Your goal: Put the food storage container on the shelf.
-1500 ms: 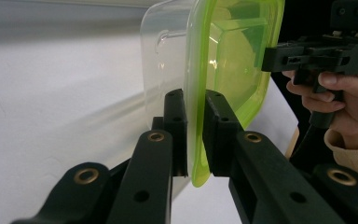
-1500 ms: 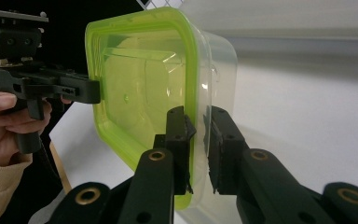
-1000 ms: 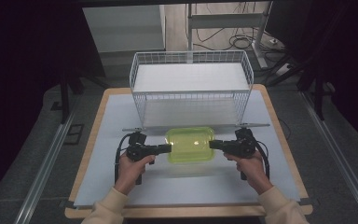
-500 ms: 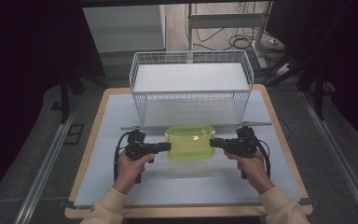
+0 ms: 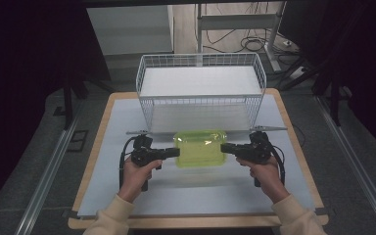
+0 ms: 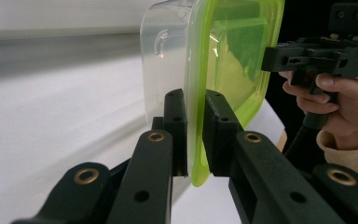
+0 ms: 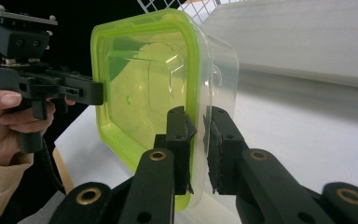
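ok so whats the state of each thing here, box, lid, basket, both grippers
container: clear, looks empty, held between both grippers
green lid: on the container, closed
wire basket: upright behind the container, nothing inside
left hand-held gripper: shut on the container's lidded edge
right hand-held gripper: shut on the opposite edge

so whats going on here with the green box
A person holds a two-jaw gripper in each hand. The left gripper and the right gripper are each clamped on an opposite rim of a clear container with a green lid. It hangs between them over the white table, just in front of an empty white wire basket.
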